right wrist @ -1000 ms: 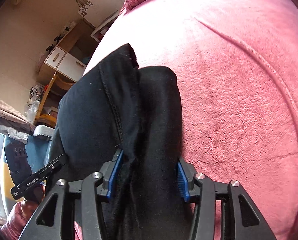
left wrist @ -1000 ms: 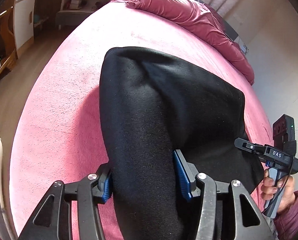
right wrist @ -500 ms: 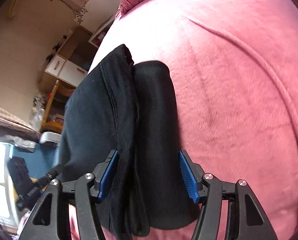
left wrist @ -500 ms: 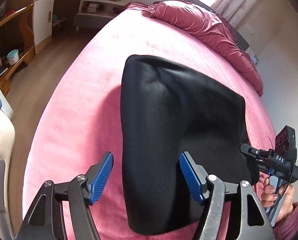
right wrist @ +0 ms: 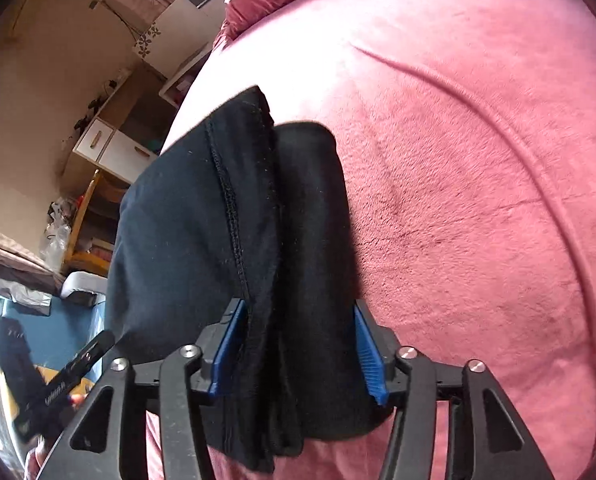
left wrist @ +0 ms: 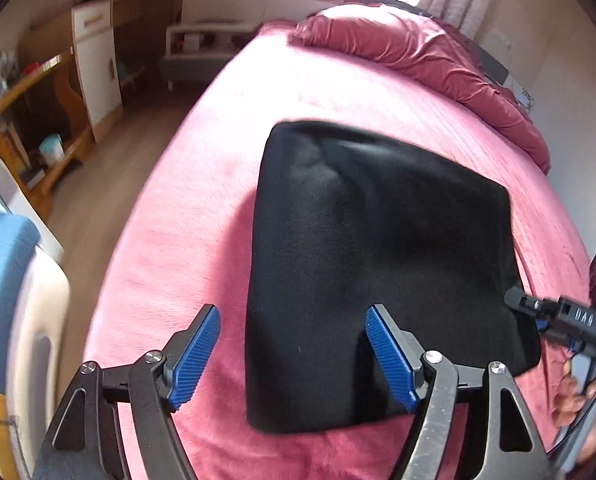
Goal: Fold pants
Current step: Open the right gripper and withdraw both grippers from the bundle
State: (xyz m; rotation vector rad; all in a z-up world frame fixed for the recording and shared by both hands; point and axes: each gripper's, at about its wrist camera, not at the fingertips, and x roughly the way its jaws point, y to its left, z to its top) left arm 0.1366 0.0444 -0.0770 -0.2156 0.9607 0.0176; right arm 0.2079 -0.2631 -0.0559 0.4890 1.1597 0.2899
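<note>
pants (left wrist: 369, 264): black, folded into a thick flat bundle, lying on the bed (left wrist: 186, 216) near its front edge; seam and layered edges show on the right-hand side in the right wrist view (right wrist: 234, 216).
left gripper (left wrist: 294, 356): spread wide, jaws just been opening; left blue pad (left wrist: 196, 350) over bare pink cover, right pad (left wrist: 389, 356) over the black cloth; left edge of the pants lies between the jaws but neither pad presses on it, so released.
right gripper (right wrist: 298, 348): jaws partly apart and just been opening a little; stacked edge of the pants sits between the blue pads (right wrist: 228, 344); cloth fills the gap, contact on the right pad looks loose, probably no real clamp left, hard to be sure.
right gripper seen from left wrist: at right edge (left wrist: 553, 316), at the bundle's right side, handle in a hand (left wrist: 577, 396).
left gripper seen from right wrist: low left corner (right wrist: 70, 384), blurred.
bed: pink plush cover, one long crease on the right.
duvet (left wrist: 421, 56): darker pink, bunched at the far end.
background: white cabinet (left wrist: 98, 64) and wooden shelf (left wrist: 30, 120) across the floor, left of the bed.
</note>
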